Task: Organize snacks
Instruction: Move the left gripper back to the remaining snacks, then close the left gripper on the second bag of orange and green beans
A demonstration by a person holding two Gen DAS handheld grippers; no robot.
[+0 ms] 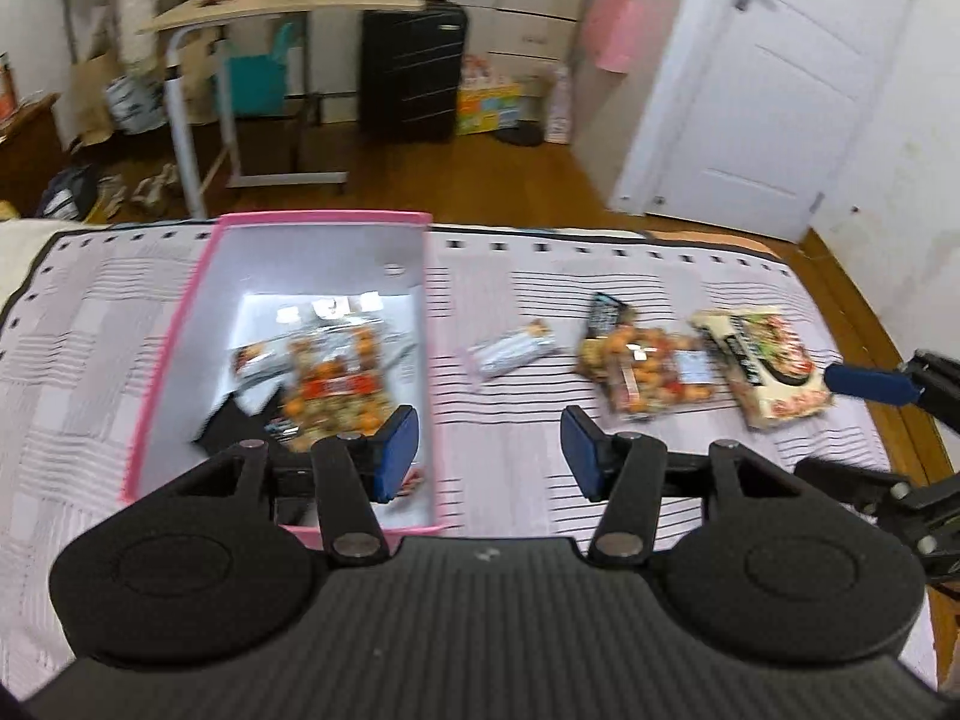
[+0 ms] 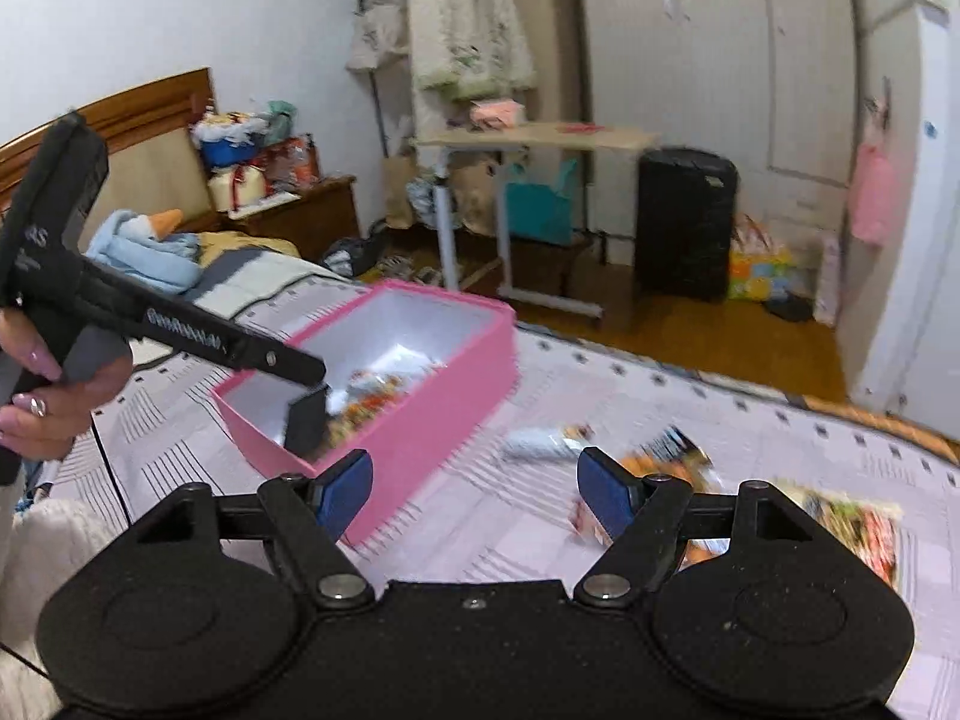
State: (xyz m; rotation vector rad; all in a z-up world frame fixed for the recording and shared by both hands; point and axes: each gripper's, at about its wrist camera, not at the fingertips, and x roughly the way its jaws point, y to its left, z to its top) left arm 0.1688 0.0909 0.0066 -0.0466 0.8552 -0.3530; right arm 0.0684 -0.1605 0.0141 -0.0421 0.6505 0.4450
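Note:
A pink box (image 1: pixel 180 324) with white inside walls lies on the striped bedspread, with an orange snack bag (image 1: pixel 336 384) and darker packets in it. To its right on the bed lie a small white bar packet (image 1: pixel 510 351), a second orange snack bag (image 1: pixel 654 372), a dark packet (image 1: pixel 606 312) and a noodle pack (image 1: pixel 762 366). My left gripper (image 1: pixel 489 450) hangs open and empty above the box's near right corner. My right gripper (image 2: pixel 474 495) is open and empty too, above the bed between the box (image 2: pixel 420 420) and the loose snacks (image 2: pixel 678 462).
The bed's foot edge (image 1: pixel 540 234) runs just behind the box, with wooden floor beyond. A rolling side table (image 1: pixel 282 6), a black suitcase (image 1: pixel 414 72) and a white door (image 1: pixel 768 90) stand further back. A hand (image 2: pixel 36 414) holds the left gripper's handle. Folded blankets (image 2: pixel 150 252) lie near the headboard.

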